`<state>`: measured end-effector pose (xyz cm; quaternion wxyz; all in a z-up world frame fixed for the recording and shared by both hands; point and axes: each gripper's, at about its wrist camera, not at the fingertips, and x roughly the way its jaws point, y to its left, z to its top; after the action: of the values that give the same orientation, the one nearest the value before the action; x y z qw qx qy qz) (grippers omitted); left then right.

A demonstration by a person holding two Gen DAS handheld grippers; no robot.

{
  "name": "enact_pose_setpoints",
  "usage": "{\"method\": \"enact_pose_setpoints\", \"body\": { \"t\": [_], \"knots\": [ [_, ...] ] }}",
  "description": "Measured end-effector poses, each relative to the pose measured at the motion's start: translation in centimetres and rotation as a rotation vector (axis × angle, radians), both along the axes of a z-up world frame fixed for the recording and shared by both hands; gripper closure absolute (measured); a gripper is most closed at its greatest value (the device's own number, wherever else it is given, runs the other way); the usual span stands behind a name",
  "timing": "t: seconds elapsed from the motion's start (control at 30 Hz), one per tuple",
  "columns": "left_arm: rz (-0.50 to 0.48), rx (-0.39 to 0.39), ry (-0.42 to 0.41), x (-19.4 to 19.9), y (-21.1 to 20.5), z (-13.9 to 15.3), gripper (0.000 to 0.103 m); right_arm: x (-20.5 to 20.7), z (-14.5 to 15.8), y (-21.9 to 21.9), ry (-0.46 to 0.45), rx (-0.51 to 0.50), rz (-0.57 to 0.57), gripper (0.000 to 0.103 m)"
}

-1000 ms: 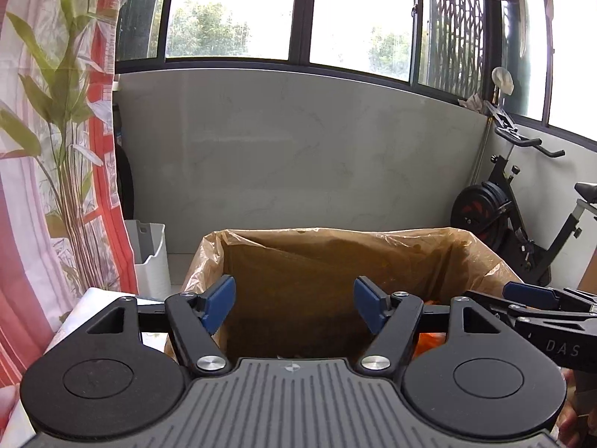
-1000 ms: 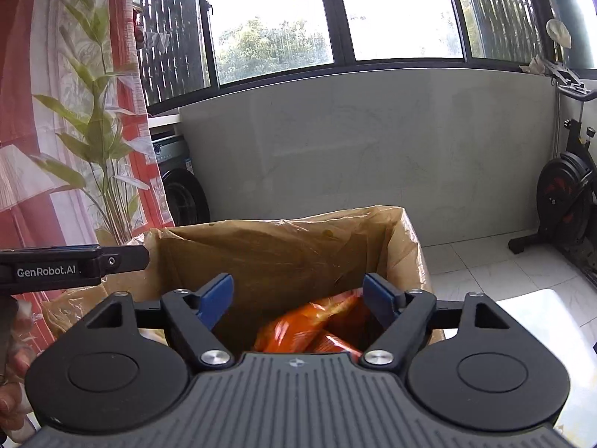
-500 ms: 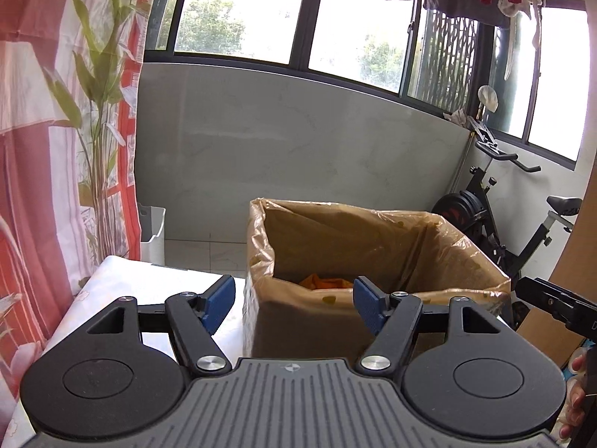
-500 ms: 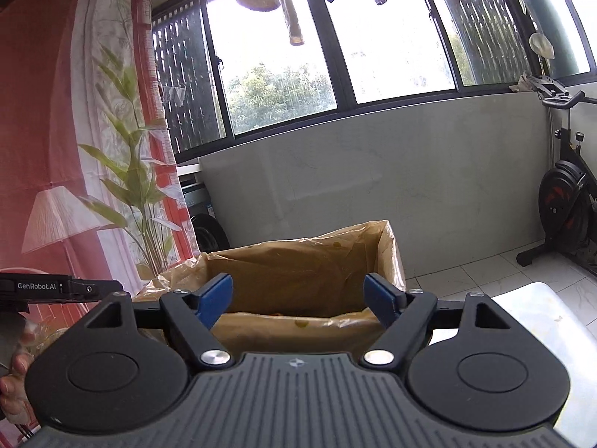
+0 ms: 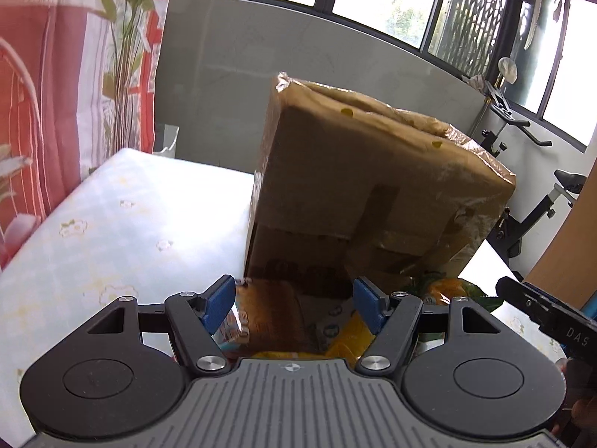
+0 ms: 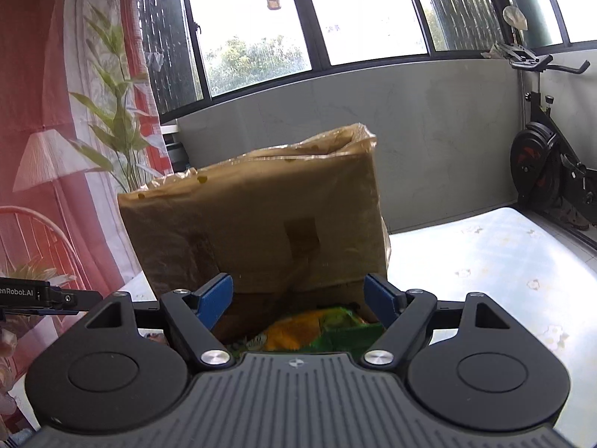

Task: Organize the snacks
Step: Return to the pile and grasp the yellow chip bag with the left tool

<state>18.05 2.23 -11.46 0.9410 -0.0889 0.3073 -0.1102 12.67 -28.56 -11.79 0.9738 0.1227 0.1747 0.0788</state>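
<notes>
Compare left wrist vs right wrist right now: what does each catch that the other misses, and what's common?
Left wrist only: a brown-and-white snack packet between the open left gripper fingers, a yellow packet beside it, and the tip of the right gripper at the right edge.
Right wrist only: the open right gripper over an orange-and-green snack bag, and the lamp print on the curtain.
Both: the plastic-lined cardboard box, the floral tablecloth, the exercise bike and the windows.

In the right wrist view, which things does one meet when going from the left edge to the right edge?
Red curtain → left tool → cardboard box → flowered tablecloth → exercise bike.
</notes>
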Motion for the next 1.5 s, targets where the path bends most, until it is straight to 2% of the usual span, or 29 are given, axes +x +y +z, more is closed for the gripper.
{"method": "enact_pose_setpoints", "body": {
  "t": [0.1, 0.27, 0.37, 0.47, 0.73, 0.87, 0.93, 1.07, 1.13, 1.37, 1.5],
  "knots": [
    [-0.007, -0.006, 0.031, -0.6, -0.7, -1.6, 0.031, -0.3, -1.4, 0.4, 0.044, -0.022, 0.013, 0.023],
    [-0.041, 0.104, 0.024, -2.2, -2.5, -3.2, 0.031, 0.1, -3.1, 0.3, 0.11, -0.013, 0.013, 0.023],
    [-0.032, 0.122, 0.024, -2.4, -2.1, -3.3, 0.031, 0.3, -3.7, 0.5, 0.134, -0.018, 0.018, 0.023],
    [-0.007, 0.087, 0.058, -1.8, -1.3, -3.5, 0.031, 0.5, -4.2, 0.7, 0.155, -0.028, 0.025, 0.023],
    [-0.05, 0.002, 0.084, -2.2, -3.0, -4.6, 0.028, 0.8, -4.9, 1.4, 0.19, -0.057, 0.045, 0.023],
    [-0.042, -0.025, 0.122, -1.6, -3.4, -5.7, 0.02, 0.9, -5.1, 1.3, 0.204, -0.059, 0.043, 0.023],
    [-0.035, -0.025, 0.148, -1.3, -3.4, -6.3, 0.018, 1.0, -5.3, 1.3, 0.212, -0.059, 0.045, 0.023],
    [-0.02, -0.023, 0.159, -1.3, -3.3, -6.8, 0.009, 1.0, -5.6, 1.4, 0.22, -0.062, 0.054, 0.023],
    [-0.024, -0.048, 0.179, -1.1, -3.1, -7.1, 0.008, 1.1, -5.7, 1.4, 0.225, -0.059, 0.055, 0.023],
    [-0.031, -0.111, 0.236, -0.7, -3.0, -8.3, 0.006, 1.2, -5.9, 1.4, 0.238, -0.058, 0.059, 0.023],
    [-0.021, -0.176, 0.253, -0.2, -2.7, -8.9, 0.006, 1.3, -6.0, 1.5, 0.247, -0.059, 0.062, 0.023]
  ]
}}
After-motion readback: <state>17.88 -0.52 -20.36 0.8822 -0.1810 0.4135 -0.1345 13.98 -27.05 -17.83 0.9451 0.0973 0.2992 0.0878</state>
